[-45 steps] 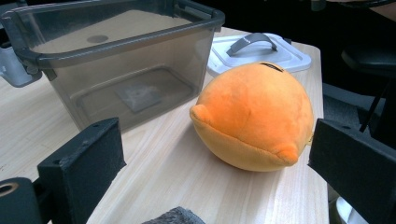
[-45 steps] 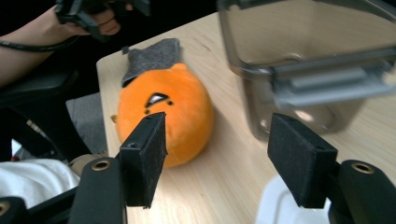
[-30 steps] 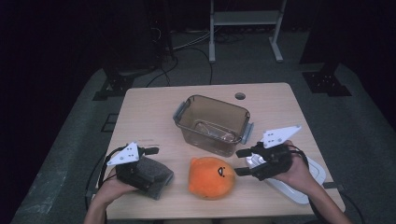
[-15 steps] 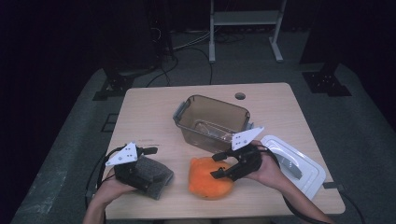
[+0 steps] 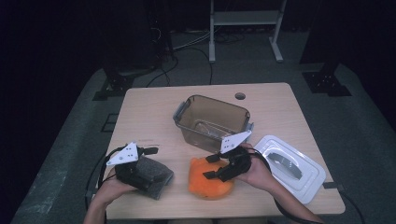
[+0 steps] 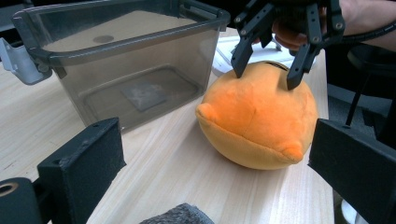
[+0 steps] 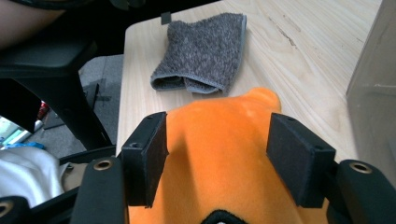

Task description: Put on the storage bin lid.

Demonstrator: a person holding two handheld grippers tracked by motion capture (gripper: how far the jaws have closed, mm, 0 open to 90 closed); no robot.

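Note:
An orange plush toy [image 5: 210, 181] [image 6: 257, 116] [image 7: 219, 196] lies near the table's front edge. My right gripper [image 5: 208, 168] [image 6: 266, 77] [image 7: 217, 158] comes at it from the right, and its jaws straddle the top of the plush. They have just been closing, with the plush between them; the pads do not visibly squeeze it. My left gripper [image 5: 148, 164] [image 6: 219, 163] stays at the front left with its jaws wide apart, just above a folded grey towel [image 5: 159, 176] [image 6: 180, 214] [image 7: 205, 51].
A clear grey plastic bin [image 5: 187, 105] [image 6: 126, 70] [image 7: 373, 93] stands behind the plush at the table's middle. Its white lid [image 5: 292, 170] [image 6: 243, 49] lies at the front right. A cable hole [image 5: 240, 96] sits near the far edge.
My right gripper has moved left and down, from beside the white lid onto the top of the orange plush. The left gripper and towel have stayed put.

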